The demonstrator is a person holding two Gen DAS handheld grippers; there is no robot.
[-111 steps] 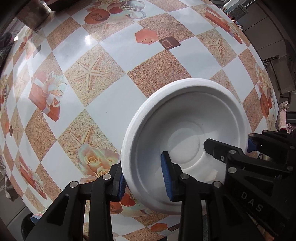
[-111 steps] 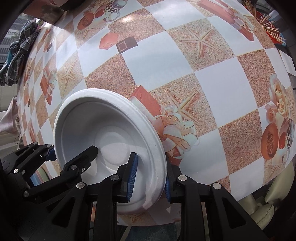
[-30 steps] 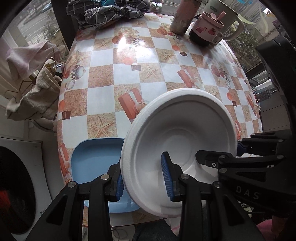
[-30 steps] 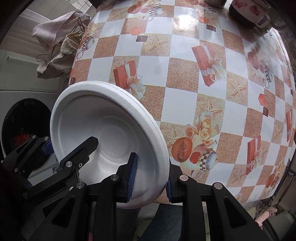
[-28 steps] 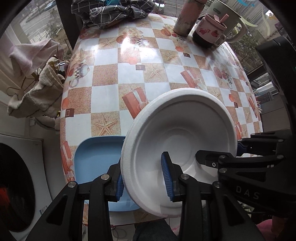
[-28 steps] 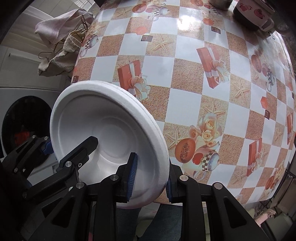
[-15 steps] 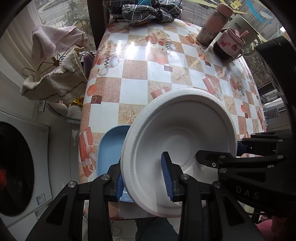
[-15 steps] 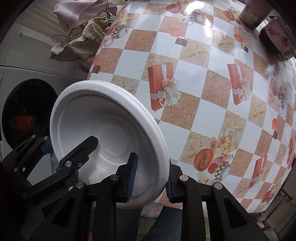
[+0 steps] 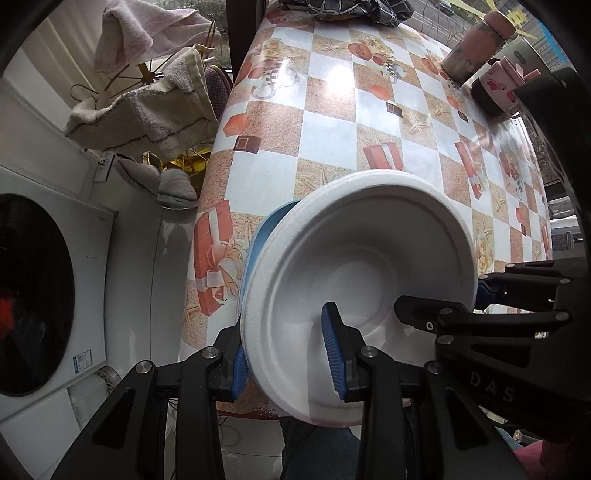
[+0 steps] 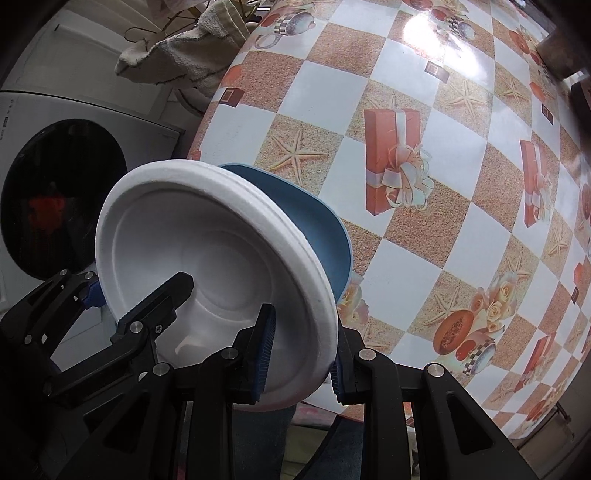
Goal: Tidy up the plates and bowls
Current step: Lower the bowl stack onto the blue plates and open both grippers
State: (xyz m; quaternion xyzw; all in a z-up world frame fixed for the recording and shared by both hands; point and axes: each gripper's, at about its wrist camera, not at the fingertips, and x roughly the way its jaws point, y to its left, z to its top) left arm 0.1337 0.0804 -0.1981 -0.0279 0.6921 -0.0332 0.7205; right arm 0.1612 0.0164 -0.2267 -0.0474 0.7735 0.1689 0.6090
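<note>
Hanging above the near edge of the bench (image 9: 332,122), a white foam plate (image 9: 362,266) is held at two opposite sides of its rim. The left gripper (image 9: 288,362) has its jaws narrowed onto the plate's left rim, one blue pad under the outside and the other pressed on the inner face. The right gripper (image 10: 299,354) clamps the opposite rim the same way, its jaws narrow, with one pad inside the plate and one behind the edge; in the left wrist view its black fingers reach in over the plate's right side.

Directly beneath the foam plate lies a blue plate (image 10: 314,221), on the bench and mostly covered; only its far edge shows past the white rim. Whether the two plates touch cannot be told.

Beyond the foam plate the bench carries a checked oilcloth printed with starfish and gift boxes. At its far end, well apart from the plate, stand a pink mug (image 9: 498,85) and a tall tumbler (image 9: 476,44), with a dark plaid cloth (image 9: 343,7) further left. Left of the plate, off the bench, are a washing machine (image 9: 44,291) and towels (image 9: 147,107) draped on a rack.
</note>
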